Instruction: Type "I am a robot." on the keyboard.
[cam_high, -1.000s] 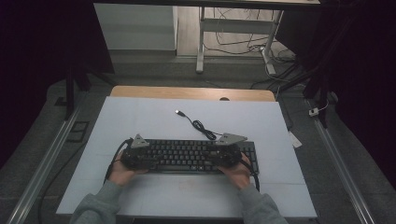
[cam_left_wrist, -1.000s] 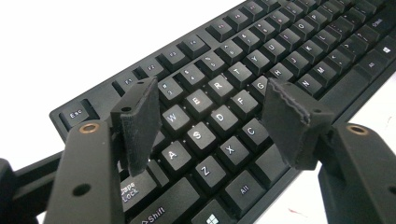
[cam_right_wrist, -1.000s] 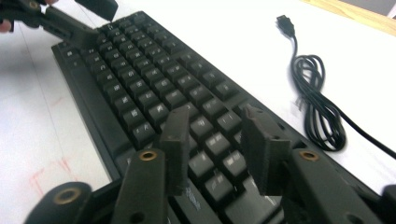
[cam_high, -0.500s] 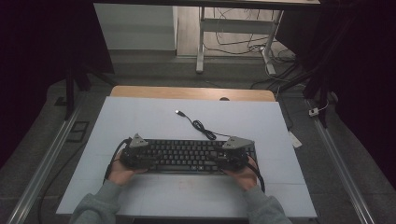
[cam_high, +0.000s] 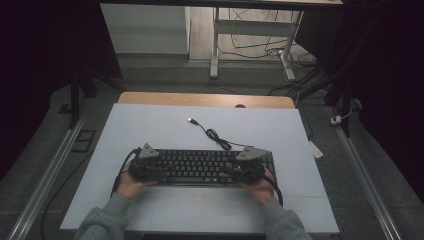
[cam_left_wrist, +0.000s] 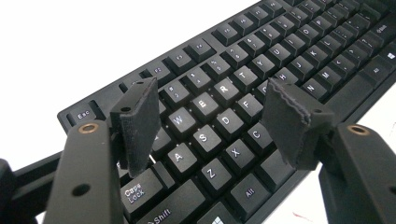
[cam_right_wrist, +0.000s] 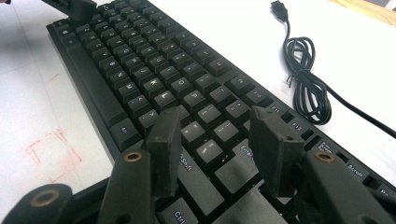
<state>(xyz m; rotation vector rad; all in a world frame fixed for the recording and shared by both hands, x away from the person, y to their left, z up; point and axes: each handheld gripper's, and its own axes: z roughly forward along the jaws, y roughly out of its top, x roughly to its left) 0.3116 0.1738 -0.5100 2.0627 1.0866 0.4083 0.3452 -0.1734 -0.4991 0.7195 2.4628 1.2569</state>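
Keyboard (cam_high: 197, 167) first: the black one lies flat on the near half of the white table (cam_high: 150, 125), long side facing me, with my left tongs (cam_left_wrist: 212, 109) over its left end and my right tongs (cam_right_wrist: 219, 140) over its right end. Both stand apart above the keys, gripping nothing; the right pair has just been opening, and nothing is between its pads but keycaps below.

What worries me is the spread of each pair. In both gripper views the pads hang over the key field rather than the frame, so if I close here I would likely pinch keycaps, pop one loose or press keys instead of getting a hold. A lift from one end alone could tip the board. The cable (cam_high: 215, 135) lies in a loose coil just behind the keyboard, its USB plug (cam_high: 191, 120) free on the table; moving the board could drag that coil or snag it.

The table top is pale and smooth, with faint red marks near its front edge. A wooden strip (cam_high: 205, 99) runs along the far side. The room beyond is dim, with a grey floor, metal legs and loose wires.
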